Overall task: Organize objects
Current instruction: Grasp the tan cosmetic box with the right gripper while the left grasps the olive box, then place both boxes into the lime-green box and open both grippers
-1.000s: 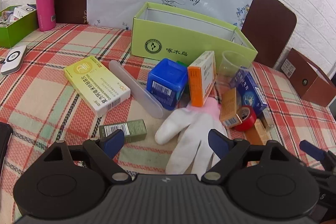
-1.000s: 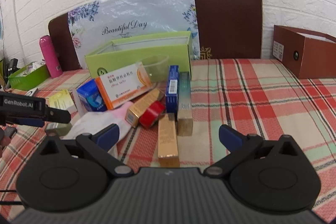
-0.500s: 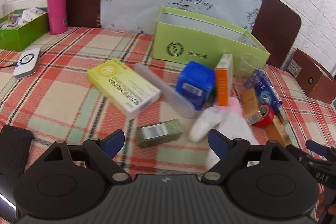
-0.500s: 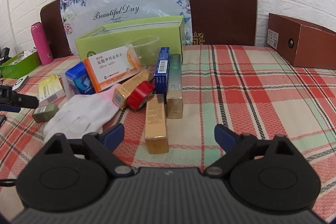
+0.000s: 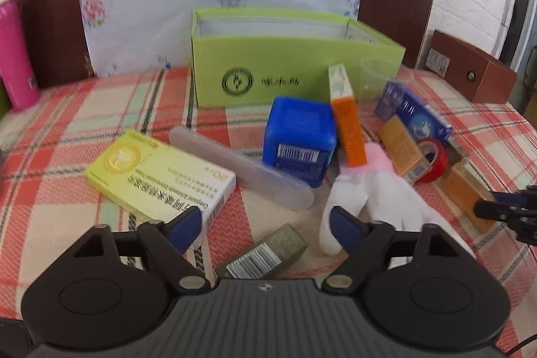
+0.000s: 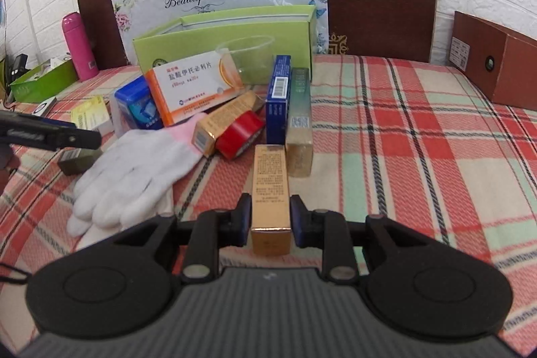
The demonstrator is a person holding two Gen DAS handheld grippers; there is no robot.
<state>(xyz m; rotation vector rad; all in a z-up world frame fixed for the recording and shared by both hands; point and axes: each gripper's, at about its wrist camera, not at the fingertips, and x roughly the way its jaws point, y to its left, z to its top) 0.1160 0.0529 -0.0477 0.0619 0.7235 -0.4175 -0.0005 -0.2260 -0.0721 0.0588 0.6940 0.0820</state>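
The right gripper (image 6: 270,216) has its fingers pressed against both long sides of a slim gold carton (image 6: 270,187), pinching it near its close end while it appears to lie flat on the plaid tablecloth (image 6: 402,156); whether it has left the cloth cannot be told. The step in hand looks like the pick-up of this carton, the nearest piece of the clutter. At 12 o'clock from the carton, beyond a red tape roll (image 6: 239,136), a blue box (image 6: 278,99) and a green-gold carton (image 6: 299,123), stands the open light-green bin (image 6: 221,36), the likely destination. The next move probably calls for a straight lift, then a carry over the standing boxes and the clear plastic cup (image 6: 246,56) so that nothing is knocked, and a release inside the bin. The left gripper (image 5: 265,225) is spread wide and holds nothing, hovering over a small olive-green box (image 5: 265,252) just at 6 o'clock of its fingertips, with the white glove (image 5: 372,193) at 2 o'clock and a yellow medicine box (image 5: 157,173) at 10 o'clock; it seems lined up to take the olive box.
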